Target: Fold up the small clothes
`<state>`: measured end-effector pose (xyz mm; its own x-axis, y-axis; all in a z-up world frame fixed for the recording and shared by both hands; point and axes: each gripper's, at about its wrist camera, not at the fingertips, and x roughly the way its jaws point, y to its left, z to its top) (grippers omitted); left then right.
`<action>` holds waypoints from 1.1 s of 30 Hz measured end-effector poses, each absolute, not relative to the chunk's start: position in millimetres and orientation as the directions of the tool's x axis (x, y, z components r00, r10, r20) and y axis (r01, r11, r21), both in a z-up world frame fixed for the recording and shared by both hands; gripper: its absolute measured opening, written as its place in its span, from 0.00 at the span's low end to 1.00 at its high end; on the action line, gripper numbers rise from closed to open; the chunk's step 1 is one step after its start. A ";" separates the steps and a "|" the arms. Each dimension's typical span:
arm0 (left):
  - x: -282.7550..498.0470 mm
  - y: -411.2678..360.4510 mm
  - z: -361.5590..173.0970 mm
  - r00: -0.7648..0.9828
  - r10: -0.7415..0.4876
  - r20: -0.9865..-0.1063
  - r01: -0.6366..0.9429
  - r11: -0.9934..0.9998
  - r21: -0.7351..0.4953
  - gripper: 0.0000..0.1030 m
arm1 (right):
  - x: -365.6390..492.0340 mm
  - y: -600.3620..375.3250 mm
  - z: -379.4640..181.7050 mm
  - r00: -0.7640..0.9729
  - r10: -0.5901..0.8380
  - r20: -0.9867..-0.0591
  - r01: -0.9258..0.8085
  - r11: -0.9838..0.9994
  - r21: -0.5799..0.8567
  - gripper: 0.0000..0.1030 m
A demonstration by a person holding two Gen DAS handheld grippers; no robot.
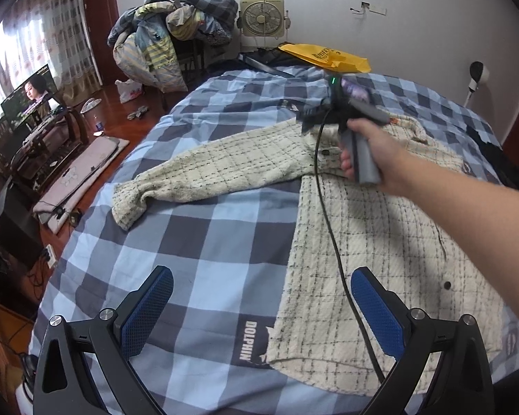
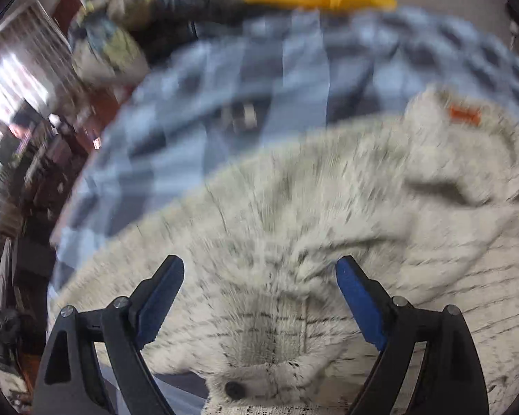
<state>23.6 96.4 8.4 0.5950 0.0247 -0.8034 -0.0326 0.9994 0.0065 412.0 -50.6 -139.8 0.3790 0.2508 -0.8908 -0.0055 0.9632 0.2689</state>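
Observation:
A cream checked shirt [image 1: 380, 235] lies spread on the blue plaid bed [image 1: 204, 242], one sleeve [image 1: 204, 169] stretched out to the left. My left gripper [image 1: 259, 297] is open and empty above the bed, beside the shirt's lower left hem. My right gripper [image 2: 259, 287] is open and hovers close over the shirt [image 2: 294, 224] near the sleeve's shoulder; this view is blurred by motion. In the left wrist view a hand holds the right gripper [image 1: 342, 117] above the collar area, with its cable [image 1: 332, 228] trailing across the shirt.
A yellow bag [image 1: 325, 56] lies at the bed's far end, a fan [image 1: 261, 16] behind it. A heap of bedding [image 1: 169, 31] sits on a chair at back left. The floor with a mat [image 1: 79, 176] and a TV [image 1: 29, 95] is on the left.

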 end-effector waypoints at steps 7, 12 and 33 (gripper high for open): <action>25.6 100.7 0.9 0.575 0.039 -0.817 -0.053 0.999 0.010 1.00 | 367.9 -33.9 -138.2 0.394 0.206 -0.896 -0.103 0.978 0.180 0.85; 25.0 112.8 5.3 0.588 0.038 -0.808 -0.101 0.995 -0.026 1.00 | 271.5 -58.3 -49.7 0.527 0.314 -0.790 -0.162 0.949 0.269 0.85; 133.2 252.8 -44.5 0.455 0.109 -0.884 -0.300 0.953 -0.037 1.00 | 99.2 -208.6 -61.3 0.479 0.204 -0.854 0.129 0.946 0.298 0.85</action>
<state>133.2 252.8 -44.5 0.4554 0.1093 -0.8836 -0.2997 0.9533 -0.0366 99.2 -208.6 -61.3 0.4786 0.2039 -0.8540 0.1289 0.9458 0.2980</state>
